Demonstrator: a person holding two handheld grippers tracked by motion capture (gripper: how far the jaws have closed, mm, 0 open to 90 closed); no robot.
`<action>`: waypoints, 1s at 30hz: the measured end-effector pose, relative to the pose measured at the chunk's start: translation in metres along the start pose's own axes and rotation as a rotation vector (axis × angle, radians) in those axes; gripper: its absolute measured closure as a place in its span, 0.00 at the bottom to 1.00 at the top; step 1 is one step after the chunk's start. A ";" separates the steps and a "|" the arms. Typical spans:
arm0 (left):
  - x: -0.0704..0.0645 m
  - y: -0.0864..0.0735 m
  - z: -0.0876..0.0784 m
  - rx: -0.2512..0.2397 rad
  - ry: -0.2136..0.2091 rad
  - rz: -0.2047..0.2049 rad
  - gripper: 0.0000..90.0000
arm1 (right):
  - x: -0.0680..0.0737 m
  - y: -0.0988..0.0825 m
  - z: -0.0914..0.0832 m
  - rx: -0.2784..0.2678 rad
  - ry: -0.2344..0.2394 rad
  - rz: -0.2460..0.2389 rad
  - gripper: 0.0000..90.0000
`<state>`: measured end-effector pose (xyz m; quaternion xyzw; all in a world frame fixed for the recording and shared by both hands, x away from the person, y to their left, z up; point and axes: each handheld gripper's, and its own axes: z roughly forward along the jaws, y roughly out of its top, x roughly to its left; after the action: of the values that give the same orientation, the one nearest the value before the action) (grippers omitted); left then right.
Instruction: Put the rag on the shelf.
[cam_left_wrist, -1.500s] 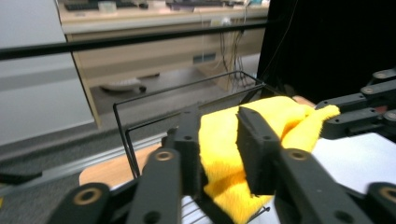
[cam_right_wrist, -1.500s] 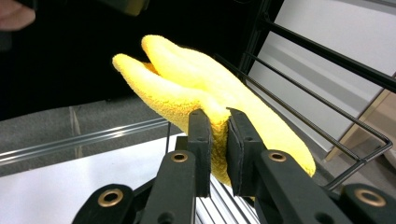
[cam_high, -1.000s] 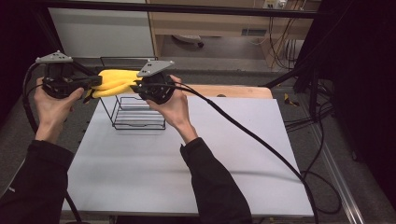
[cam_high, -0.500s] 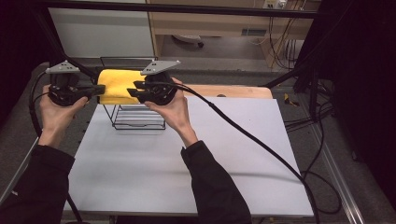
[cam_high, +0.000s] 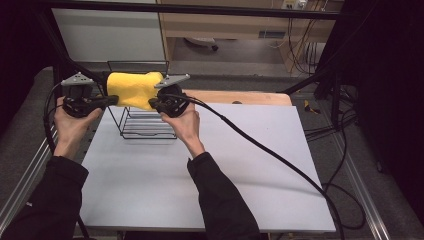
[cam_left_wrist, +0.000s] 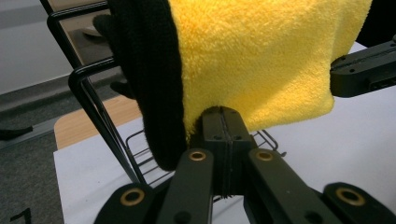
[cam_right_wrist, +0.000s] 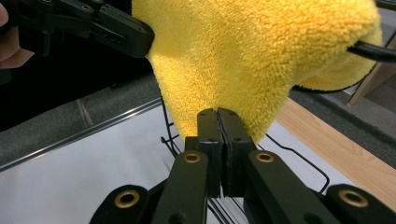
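A lab or workshop is showing here: a white table (cam_high: 260, 165) is sitting inside a black metal frame (cam_high: 200, 7), cables (cam_high: 305, 50) (many loose) trailing across grey flooring.

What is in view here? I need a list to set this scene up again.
towel: one, yellow with a black edge or side, draped over the top bar of the rack, its two lower corners pinched
wire rack: one, black, far left part of the table
table: one, white top, with a wooden strip along its far edge
cables: several, black, on the floor right of the table
left gripper: one, black, jaws shut on the left corner of the towel
right gripper: one, black, its jaws have just closed; they are shut on the right corner of the towel
hands: two, dark sleeves, one on each gripper
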<state>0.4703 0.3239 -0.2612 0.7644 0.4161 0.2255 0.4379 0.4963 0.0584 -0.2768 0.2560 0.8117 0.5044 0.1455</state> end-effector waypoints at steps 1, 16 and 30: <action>0.000 0.000 0.000 0.000 -0.002 -0.002 1.00 | 0.000 0.000 0.001 -0.002 -0.002 -0.003 0.98; -0.010 -0.009 -0.032 -0.035 -0.037 -0.015 0.74 | 0.006 0.010 -0.058 -0.090 0.023 -0.023 0.59; -0.035 -0.047 -0.040 -0.038 -0.056 0.024 0.25 | -0.019 -0.025 -0.121 -0.047 -0.047 0.036 0.13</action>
<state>0.4021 0.3269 -0.2807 0.7668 0.3901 0.2171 0.4612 0.4455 -0.0516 -0.2454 0.2789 0.7912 0.5199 0.1612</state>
